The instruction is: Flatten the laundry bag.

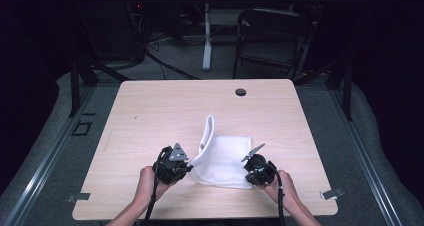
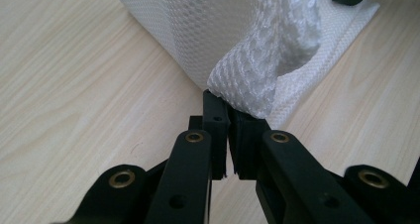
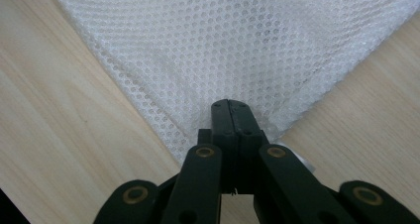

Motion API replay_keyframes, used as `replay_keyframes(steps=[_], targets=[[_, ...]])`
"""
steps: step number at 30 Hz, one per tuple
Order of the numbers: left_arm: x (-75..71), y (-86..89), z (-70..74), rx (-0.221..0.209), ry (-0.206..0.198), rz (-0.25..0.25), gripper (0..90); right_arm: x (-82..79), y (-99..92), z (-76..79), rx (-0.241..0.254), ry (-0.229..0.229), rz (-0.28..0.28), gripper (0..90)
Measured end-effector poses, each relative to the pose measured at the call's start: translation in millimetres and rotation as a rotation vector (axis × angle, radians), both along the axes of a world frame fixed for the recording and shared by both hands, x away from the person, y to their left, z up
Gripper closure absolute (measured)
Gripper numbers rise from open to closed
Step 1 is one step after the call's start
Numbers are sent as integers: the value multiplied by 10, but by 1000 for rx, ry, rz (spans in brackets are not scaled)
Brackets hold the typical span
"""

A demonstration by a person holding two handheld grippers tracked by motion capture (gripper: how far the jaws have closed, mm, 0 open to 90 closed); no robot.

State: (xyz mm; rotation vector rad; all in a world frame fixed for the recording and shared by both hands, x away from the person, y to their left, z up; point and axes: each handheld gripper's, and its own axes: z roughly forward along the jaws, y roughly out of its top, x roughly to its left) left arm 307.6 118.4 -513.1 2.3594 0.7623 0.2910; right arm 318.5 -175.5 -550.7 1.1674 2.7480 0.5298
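Both tools pinch the white mesh cloth's near corners.

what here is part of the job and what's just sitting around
In the job:
- white mesh cloth
- left gripper, shut on the cloth's lifted edge
- right gripper, shut on a cloth corner
- table

Just there:
- folding chair
- black grommet in the tabletop

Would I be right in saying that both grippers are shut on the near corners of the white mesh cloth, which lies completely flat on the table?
Not quite: the white mesh cloth is not completely flat. In the high view its left edge is lifted and folded up by the left gripper. The rest holds: both the left and the right gripper are shut on its near corners on the table.
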Motion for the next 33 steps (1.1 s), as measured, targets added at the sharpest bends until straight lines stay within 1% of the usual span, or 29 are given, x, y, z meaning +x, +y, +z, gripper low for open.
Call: replay_keyframes(steps=[4,6,7,8,9,12,13,15,16,18,20,21,22,24,25,26,27,28,29,30,32,33], targets=[[17,14,-25,6,9,2,865,10,-29,6,-7,4,-4,900],[28,21,-38,8,10,7,865,14,-42,2,1,3,-11,900],[32,24,-42,12,12,9,866,19,-51,6,-9,3,-7,900],[37,26,-48,13,14,12,867,2,-43,-21,23,-14,-40,900],[42,28,-54,16,15,14,867,22,-60,5,-8,2,-11,900],[54,31,-68,25,28,11,866,31,-74,9,-16,4,-8,900],[57,31,-67,32,28,10,864,32,-79,6,-7,5,-14,900],[65,37,-65,38,33,8,860,39,-92,8,-13,5,-15,900],[68,42,-64,41,34,9,858,40,-99,7,-7,7,-18,900],[76,57,-67,38,46,13,847,49,-115,10,-13,8,-17,900],[76,78,-60,33,57,8,813,51,-125,6,-3,8,-25,900],[69,84,-59,24,62,6,796,53,-132,8,-12,4,-25,900],[62,87,-57,27,61,5,779,55,-135,10,-17,3,-25,900],[61,99,-57,28,67,0,763,54,-139,3,-4,1,-33,900],[67,105,-58,26,69,4,756,64,-147,8,-12,5,-26,900],[77,113,-60,23,76,4,743,67,-150,8,-6,10,-27,900],[87,120,-61,30,77,6,723,70,-158,10,-10,9,-26,900],[90,126,-64,25,84,16,701,72,-164,8,-9,7,-29,900],[95,133,-62,23,90,15,689,72,-168,3,2,8,-33,900],[98,140,-61,22,94,20,666,71,-169,-3,9,4,-42,900],[107,155,-56,26,103,26,575,80,-186,4,7,15,-35,900],[108,166,-54,20,107,34,537,82,-190,6,7,17,-33,900]])
